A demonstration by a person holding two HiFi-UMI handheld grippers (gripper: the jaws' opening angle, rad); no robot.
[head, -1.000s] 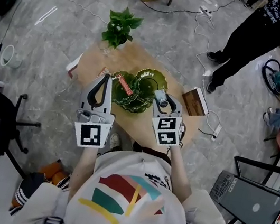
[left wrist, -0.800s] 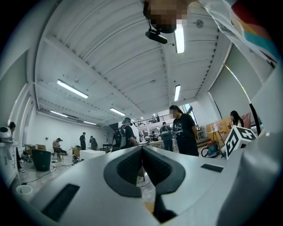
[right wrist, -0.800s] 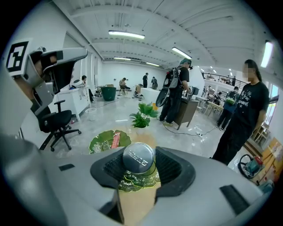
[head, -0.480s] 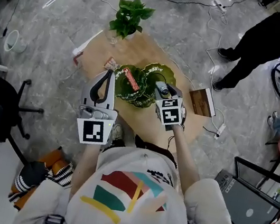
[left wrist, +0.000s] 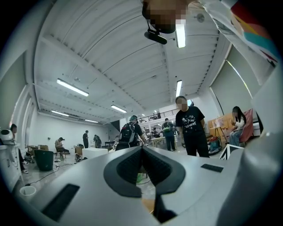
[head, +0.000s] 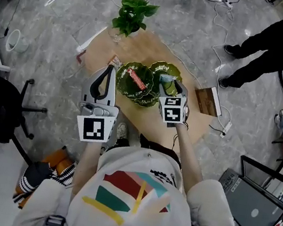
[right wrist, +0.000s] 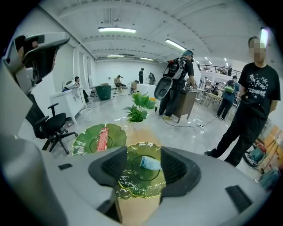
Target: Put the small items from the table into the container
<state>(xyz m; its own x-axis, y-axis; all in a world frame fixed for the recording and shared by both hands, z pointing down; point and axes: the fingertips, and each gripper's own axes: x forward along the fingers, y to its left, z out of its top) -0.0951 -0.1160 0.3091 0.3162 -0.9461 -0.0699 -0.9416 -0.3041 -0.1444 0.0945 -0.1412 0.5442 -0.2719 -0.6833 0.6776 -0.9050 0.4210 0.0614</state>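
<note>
the step in hand looks like the drop-off: the right gripper (head: 168, 87) hangs tilted down over the right dish (head: 159, 65), and in the right gripper view its jaws (right wrist: 142, 152) are opening, with the pads clear of everything. between them lies a small blue-and-white packet (right wrist: 150, 163), resting in the middle of that yellow-green dish (right wrist: 132, 187) and not gripped. the left dish (head: 124, 86), just beside it, holds a red packet (head: 136, 78). both dishes sit on the wooden bench (head: 104, 49), with a potted plant (head: 131, 16) at its far left corner.

the left gripper (head: 108, 71) is held level at the near left of the dishes. its jaws are closed together and hold nothing, as the left gripper view (left wrist: 142, 150) shows.

one more small item (head: 114, 60) seems to lie on the bench at the far left edge of the left dish; it is too small to name. as i judge it, the next move calls for lifting the right gripper straight clear of the dish without dragging the packet, then opening the left gripper and bringing it down over that last item.
</note>
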